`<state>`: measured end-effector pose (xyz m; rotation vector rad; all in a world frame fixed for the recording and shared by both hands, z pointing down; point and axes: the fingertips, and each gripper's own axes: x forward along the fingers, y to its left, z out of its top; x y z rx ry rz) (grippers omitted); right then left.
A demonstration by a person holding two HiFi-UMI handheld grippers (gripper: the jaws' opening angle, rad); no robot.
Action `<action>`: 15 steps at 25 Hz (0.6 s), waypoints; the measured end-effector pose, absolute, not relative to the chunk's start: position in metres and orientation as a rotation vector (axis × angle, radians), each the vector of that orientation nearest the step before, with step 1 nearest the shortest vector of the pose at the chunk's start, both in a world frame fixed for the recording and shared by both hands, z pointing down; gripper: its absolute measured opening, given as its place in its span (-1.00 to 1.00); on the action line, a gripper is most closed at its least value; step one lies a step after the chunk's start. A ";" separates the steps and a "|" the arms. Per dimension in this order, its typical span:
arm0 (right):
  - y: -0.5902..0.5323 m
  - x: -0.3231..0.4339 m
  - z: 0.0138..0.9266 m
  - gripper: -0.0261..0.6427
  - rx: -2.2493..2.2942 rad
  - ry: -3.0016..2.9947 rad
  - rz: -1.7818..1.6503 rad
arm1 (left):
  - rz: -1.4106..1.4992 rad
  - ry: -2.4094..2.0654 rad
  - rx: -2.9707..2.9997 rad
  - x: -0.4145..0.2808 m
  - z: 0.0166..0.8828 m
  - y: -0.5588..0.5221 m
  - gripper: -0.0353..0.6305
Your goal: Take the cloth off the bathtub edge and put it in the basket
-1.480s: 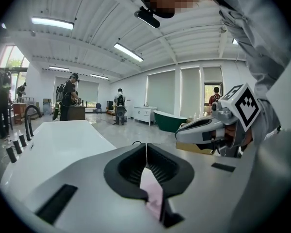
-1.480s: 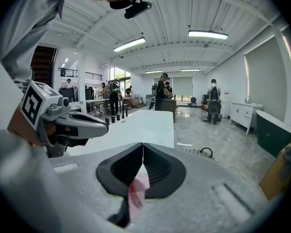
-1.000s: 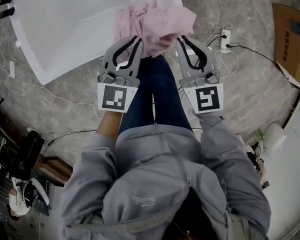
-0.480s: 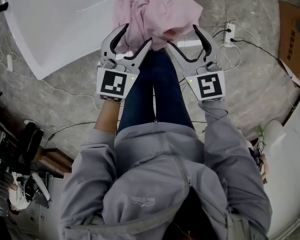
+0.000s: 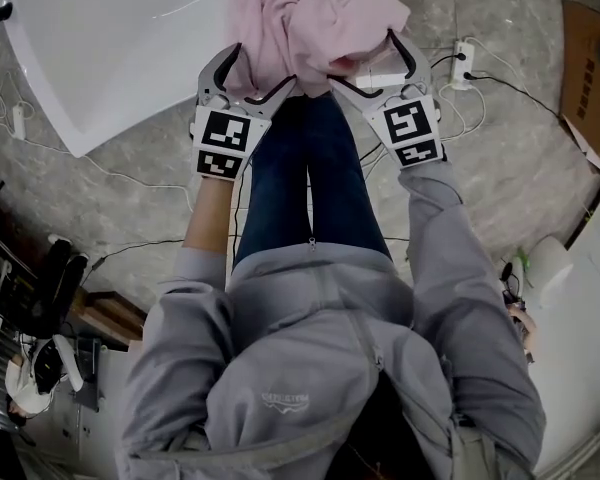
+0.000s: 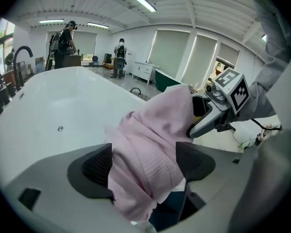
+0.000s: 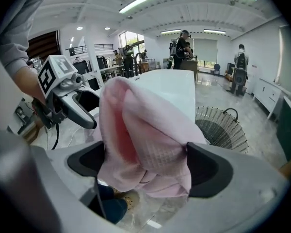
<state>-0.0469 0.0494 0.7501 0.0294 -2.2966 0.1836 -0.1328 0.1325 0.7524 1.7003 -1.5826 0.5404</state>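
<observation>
Head view looks steeply down on a person in a grey hooded top and blue jeans (image 5: 315, 188), standing at the corner of a white bathtub (image 5: 130, 48) on a marbled floor. A pink cloth (image 5: 315, 18) lies bunched over the tub's edge at that corner, directly in front of the person.

Both claws reach into the cloth from either side. The left claw (image 5: 260, 68) has its jaws spread wide. They have just been opening, and a hanging fold of the cloth sits between the pads without being squeezed. The right claw (image 5: 365, 60) is likewise spread to its widest, also just opened. The left gripper view shows the waffle-textured cloth drooping down between the two dark pads, with the tub's white basin behind it.

In the right gripper view the cloth fills the gap between that claw's pads, brushing them but not clamped. A wire basket (image 7: 218, 127) stands on the floor beside the tub, to the right of the cloth in that view and apart from it. The basket holds nothing that can be seen. A white power strip (image 5: 463, 63) with its cables lies on the floor just beyond the right claw.
</observation>
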 end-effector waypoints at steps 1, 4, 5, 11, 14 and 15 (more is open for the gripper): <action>0.049 -0.047 0.757 0.61 0.020 -2.279 0.190 | 0.550 -1.569 1.685 -0.132 0.758 0.134 0.25; 0.050 -0.046 0.771 0.61 -0.003 -2.237 0.206 | 0.594 -1.522 1.652 -0.129 0.771 0.138 0.26; 0.052 -0.047 0.773 0.61 -0.012 -2.230 0.211 | 0.599 -1.507 1.643 -0.127 0.775 0.138 0.26; 0.062 -0.052 0.781 0.61 -0.029 -2.213 0.171 | 0.617 -1.443 1.645 -0.122 0.786 0.134 0.26; 0.075 -0.052 0.779 0.61 -0.067 -2.205 0.165 | 0.627 -1.421 1.653 -0.120 0.785 0.132 0.26; 0.078 -0.053 0.778 0.61 -0.072 -2.203 0.172 | 0.628 -1.416 1.658 -0.118 0.785 0.131 0.26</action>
